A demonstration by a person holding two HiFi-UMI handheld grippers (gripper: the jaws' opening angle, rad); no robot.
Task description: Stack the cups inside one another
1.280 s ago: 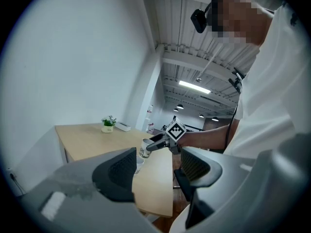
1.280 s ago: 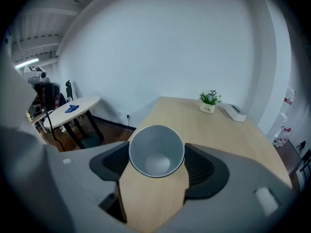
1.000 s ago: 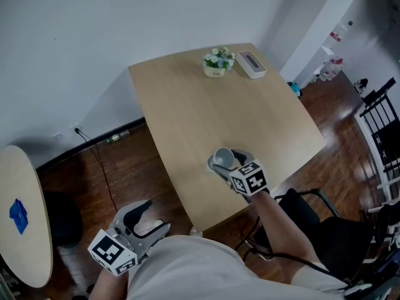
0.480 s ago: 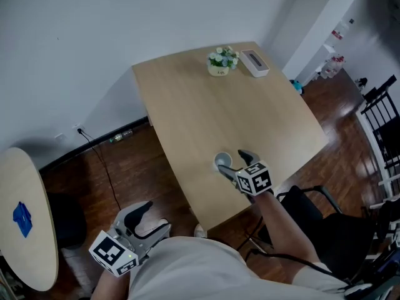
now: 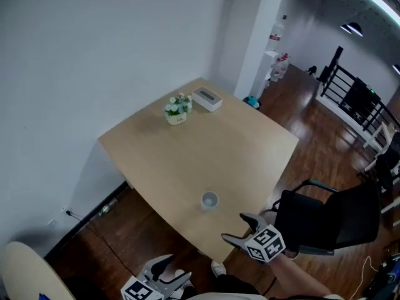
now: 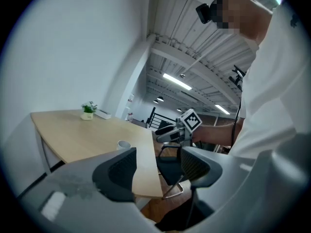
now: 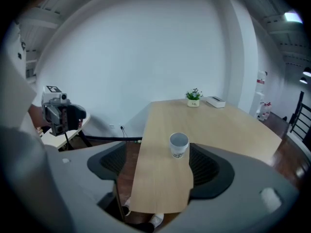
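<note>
- The cup [image 5: 209,200] stands upright on the wooden table [image 5: 237,149], close to its near edge. I can't tell whether others sit nested inside it.
- The right gripper [image 5: 236,227] hovers by the table's near corner, just short of the cup, jaws spread and empty.
- The left gripper [image 5: 170,272] hangs low at near left, jaws apart and empty.
- A flower pot [image 5: 177,111] and a white box [image 5: 207,99] sit at the far edge.
</note>
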